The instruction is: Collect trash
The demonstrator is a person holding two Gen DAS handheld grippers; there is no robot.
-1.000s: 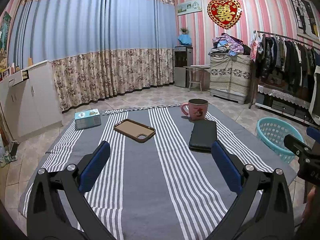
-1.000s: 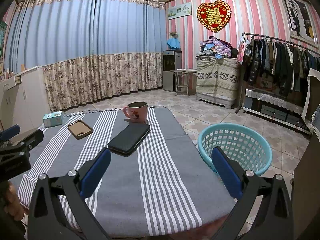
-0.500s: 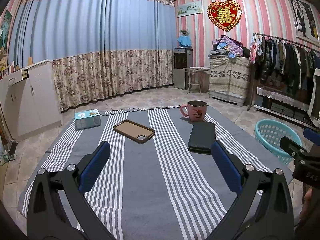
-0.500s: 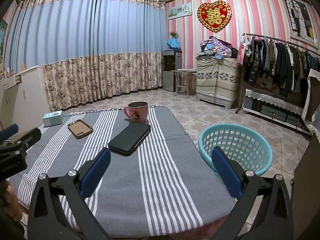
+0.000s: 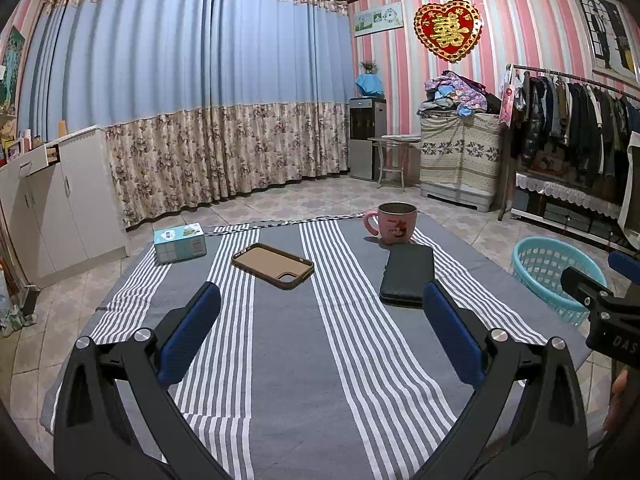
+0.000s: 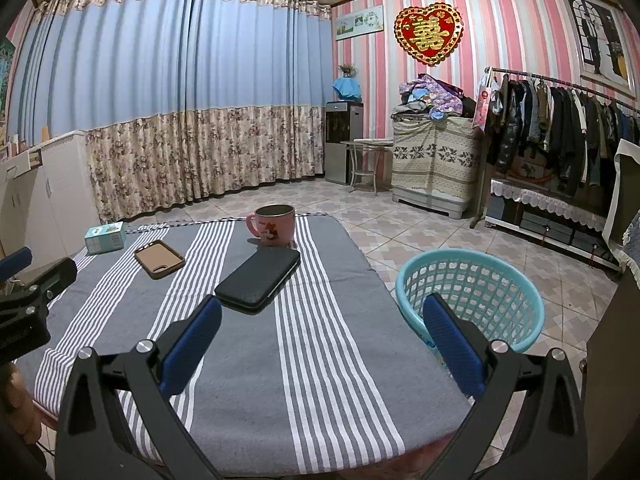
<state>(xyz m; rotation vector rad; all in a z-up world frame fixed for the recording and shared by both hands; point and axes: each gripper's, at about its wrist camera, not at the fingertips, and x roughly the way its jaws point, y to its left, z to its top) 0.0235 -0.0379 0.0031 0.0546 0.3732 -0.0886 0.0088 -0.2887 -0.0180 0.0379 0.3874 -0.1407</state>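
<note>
My left gripper point(image 5: 320, 300) is open and empty above the near part of a table with a grey striped cloth point(image 5: 288, 360). My right gripper point(image 6: 320, 312) is open and empty over the table's right front part. A teal plastic basket point(image 6: 472, 296) stands on the floor right of the table; it also shows in the left wrist view point(image 5: 556, 272). On the cloth lie a small teal box point(image 5: 180, 242), a brown phone case point(image 5: 273, 265), a black wallet-like case point(image 5: 408, 274) and a pink mug point(image 5: 396, 222). No loose trash shows on the cloth.
A white cabinet point(image 5: 52, 208) stands left of the table. A clothes rack point(image 6: 560, 128) and a covered cupboard point(image 6: 436, 160) line the right wall. Tiled floor point(image 6: 400, 224) lies beyond the table, with curtains behind.
Both views have shifted only slightly; the left gripper drew back a little. Both grippers stay open and empty.
</note>
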